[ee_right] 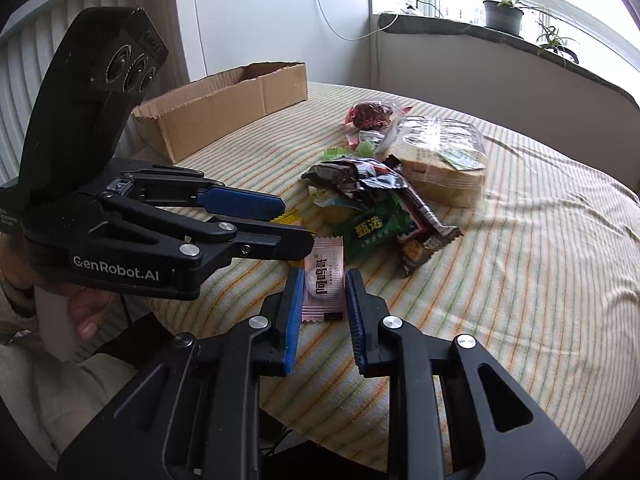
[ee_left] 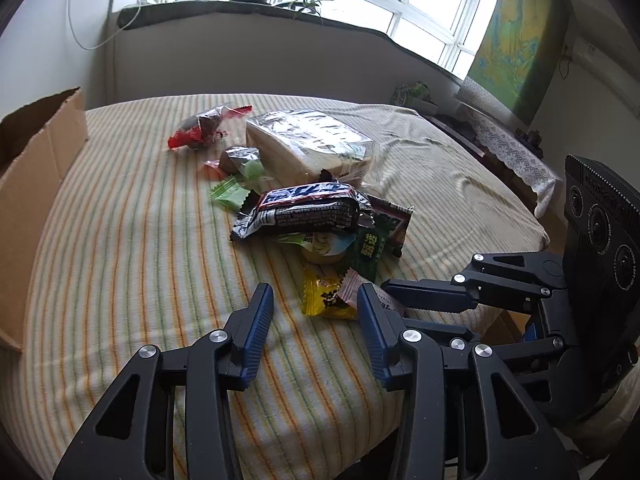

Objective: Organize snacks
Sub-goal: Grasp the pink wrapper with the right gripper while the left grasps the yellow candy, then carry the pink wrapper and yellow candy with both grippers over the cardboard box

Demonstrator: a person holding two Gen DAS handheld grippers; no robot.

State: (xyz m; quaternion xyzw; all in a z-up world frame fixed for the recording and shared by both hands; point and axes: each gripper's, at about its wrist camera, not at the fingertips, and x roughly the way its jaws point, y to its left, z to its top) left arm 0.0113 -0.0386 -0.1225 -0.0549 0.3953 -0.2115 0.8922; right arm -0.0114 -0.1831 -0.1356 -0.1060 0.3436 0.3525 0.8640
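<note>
Starting the sort: my right gripper brackets the pink sachet.

Its fingers look just shy of clamping, though I can't be sure; my left gripper stands apart, empty, beside the yellow packet. Next: pinch, lift, carry to the cardboard box.

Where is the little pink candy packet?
In the right wrist view, the pink candy packet lies on the striped cloth between the right gripper jaws, just in front of the green snack packet.
</note>
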